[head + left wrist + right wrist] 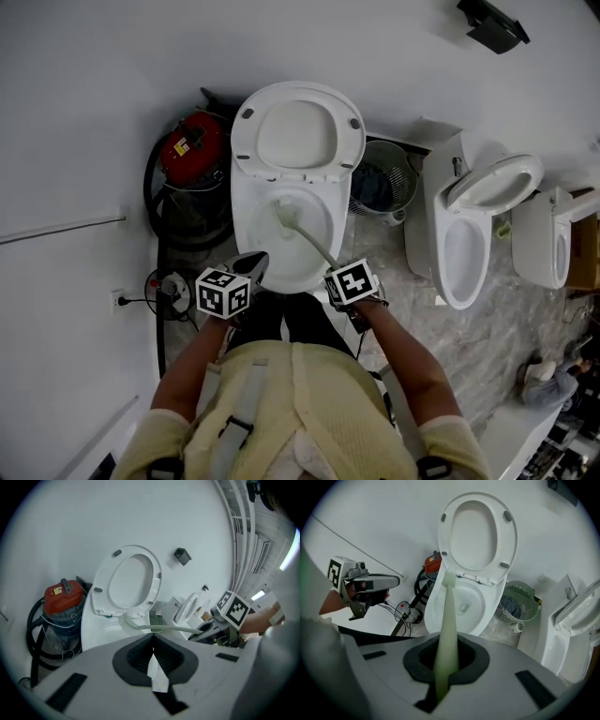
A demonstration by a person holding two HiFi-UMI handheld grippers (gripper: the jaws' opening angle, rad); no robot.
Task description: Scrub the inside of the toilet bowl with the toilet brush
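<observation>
A white toilet [281, 248] stands against the wall with its seat and lid [297, 131] raised. The pale green toilet brush [298, 223] has its head inside the bowl near the back wall, and its handle slopes back to my right gripper [343, 280]. That gripper is shut on the brush handle [446, 620], and the brush head [449, 576] lies below the seat hinge. My left gripper [253, 267] hovers over the bowl's front left rim. Its jaws are closed with nothing seen in them [153, 644]. It appears from the side in the right gripper view [386, 581].
A red canister vacuum [192, 148] with black hose and cables stands left of the toilet. A green wire basket [384, 178] sits to its right, then a second toilet [469, 230] and a third [546, 234]. The floor is marbled tile.
</observation>
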